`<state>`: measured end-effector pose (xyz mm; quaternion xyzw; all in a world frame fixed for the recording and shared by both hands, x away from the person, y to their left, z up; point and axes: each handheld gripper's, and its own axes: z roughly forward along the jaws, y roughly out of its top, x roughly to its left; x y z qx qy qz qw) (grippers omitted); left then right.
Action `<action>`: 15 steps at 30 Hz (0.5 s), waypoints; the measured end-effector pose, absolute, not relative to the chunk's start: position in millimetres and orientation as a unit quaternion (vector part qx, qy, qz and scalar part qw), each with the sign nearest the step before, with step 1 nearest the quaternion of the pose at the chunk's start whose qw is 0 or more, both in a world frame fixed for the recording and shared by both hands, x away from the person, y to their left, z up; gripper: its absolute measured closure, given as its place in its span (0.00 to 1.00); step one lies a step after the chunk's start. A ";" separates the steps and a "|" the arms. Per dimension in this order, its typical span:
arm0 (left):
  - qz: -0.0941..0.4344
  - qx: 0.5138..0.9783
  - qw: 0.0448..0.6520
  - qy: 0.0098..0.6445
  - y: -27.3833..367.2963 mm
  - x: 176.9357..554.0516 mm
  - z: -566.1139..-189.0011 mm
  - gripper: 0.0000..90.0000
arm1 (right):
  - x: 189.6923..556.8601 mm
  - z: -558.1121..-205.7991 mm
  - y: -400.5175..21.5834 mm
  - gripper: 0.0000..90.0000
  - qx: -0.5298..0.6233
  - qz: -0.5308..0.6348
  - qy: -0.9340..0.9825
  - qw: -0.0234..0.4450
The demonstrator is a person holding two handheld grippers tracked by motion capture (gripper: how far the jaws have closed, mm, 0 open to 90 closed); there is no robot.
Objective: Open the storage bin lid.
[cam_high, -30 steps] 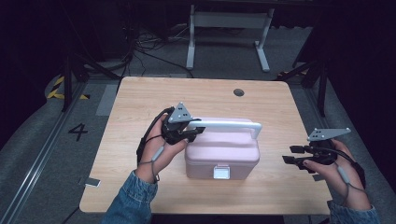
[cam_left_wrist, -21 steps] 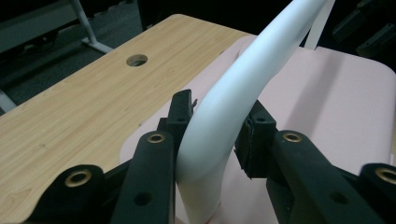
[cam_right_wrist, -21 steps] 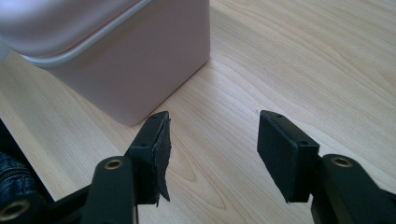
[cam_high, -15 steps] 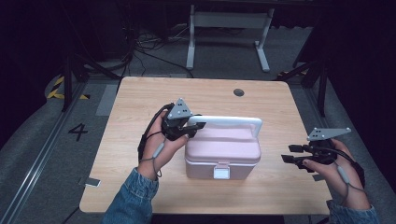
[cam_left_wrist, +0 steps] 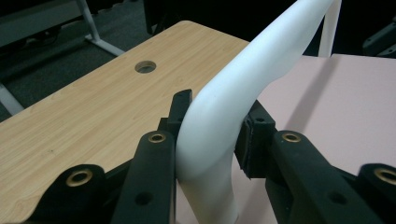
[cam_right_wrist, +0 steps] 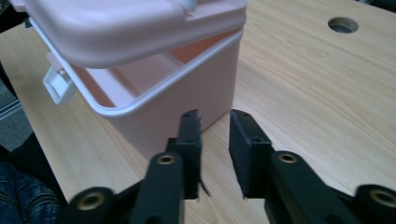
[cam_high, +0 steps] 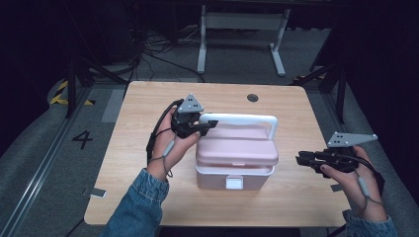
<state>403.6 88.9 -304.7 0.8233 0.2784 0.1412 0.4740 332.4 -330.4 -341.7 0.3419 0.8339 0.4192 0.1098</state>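
A pink lidded box [cam_high: 234, 173] with a white latch [cam_high: 234, 182] stands mid-table. Its white handle [cam_high: 242, 118] is upright, and my left gripper [cam_high: 210, 124] is shut on the handle's left corner [cam_left_wrist: 219, 116], one pad on each side. The lid [cam_high: 237, 148] is lifted a little on its front side; the right gripper view shows the gap over the box's pink inside [cam_right_wrist: 140, 74]. My right gripper [cam_high: 301, 159] hovers to the right of the box, apart from it. Its jaws [cam_right_wrist: 215, 140] have just been closing and stand a narrow gap apart with nothing between them.
The wooden table [cam_high: 148, 98] has a round cable hole [cam_high: 252, 98] behind the box. Bare wood lies to the left of, behind and in front of the box. A white metal stand [cam_high: 242, 29] is on the dark floor beyond the table.
The left gripper has risen slightly with the handle, and the lid has come up off the box at the front. The right gripper's jaws have narrowed while that hand stayed in place.
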 end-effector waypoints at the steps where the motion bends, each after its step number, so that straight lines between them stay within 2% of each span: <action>1: 0.138 0.822 0.477 0.280 89.6 405.6 -304.3 0.79 | 332.3 -340.9 -330.0 0.87 0.339 0.419 0.835 0.112; 6: 0.138 0.815 0.481 0.293 92.5 415.0 -300.4 0.78 | 332.4 -339.0 -327.8 0.95 0.327 0.421 0.838 0.114; 15: 0.124 0.806 0.489 0.310 93.9 429.1 -296.6 0.78 | 331.0 -331.6 -315.5 1.00 0.292 0.464 0.828 0.118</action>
